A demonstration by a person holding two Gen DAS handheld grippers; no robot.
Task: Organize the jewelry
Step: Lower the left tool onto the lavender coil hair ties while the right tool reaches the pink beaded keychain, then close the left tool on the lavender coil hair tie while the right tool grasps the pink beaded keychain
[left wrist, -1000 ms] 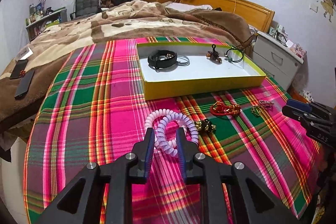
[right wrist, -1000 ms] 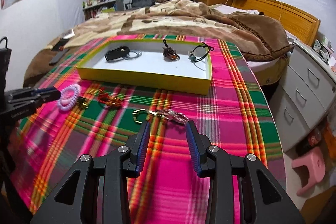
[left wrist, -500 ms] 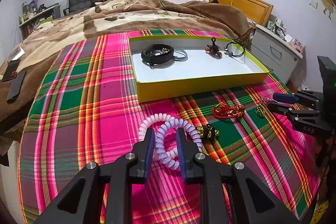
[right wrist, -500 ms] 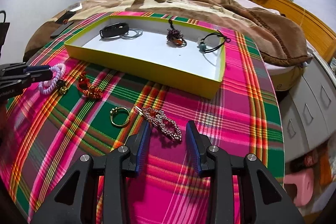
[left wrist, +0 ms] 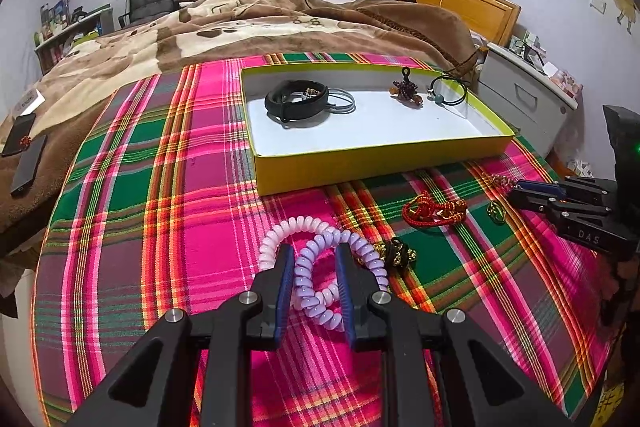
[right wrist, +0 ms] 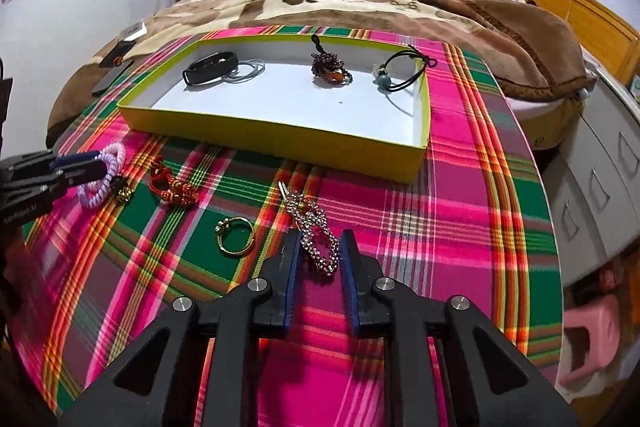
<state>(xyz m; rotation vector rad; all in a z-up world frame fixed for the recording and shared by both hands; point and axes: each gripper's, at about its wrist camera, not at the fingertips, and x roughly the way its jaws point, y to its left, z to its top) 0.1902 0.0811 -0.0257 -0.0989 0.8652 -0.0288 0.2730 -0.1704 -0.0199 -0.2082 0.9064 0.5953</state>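
My left gripper [left wrist: 311, 269] is spread around the lilac spiral hair tie [left wrist: 320, 267], fingers either side of one loop, nothing pinched yet. Right gripper [right wrist: 319, 255] is spread too, straddling the near end of the rhinestone hair clip [right wrist: 314, 231] on the plaid cloth [right wrist: 460, 227]. Gold ring [right wrist: 235, 235] sits just left of the clip, red knotted bracelet [right wrist: 174, 187] further left. Past them, the yellow tray [right wrist: 280, 137] holds a black band [right wrist: 211, 67], beaded charm [right wrist: 330, 69] and black cord bracelet [right wrist: 400, 71].

Spiral hair tie [left wrist: 320, 275] partly hidden behind tongs, pink stool [right wrist: 592, 331] cut off
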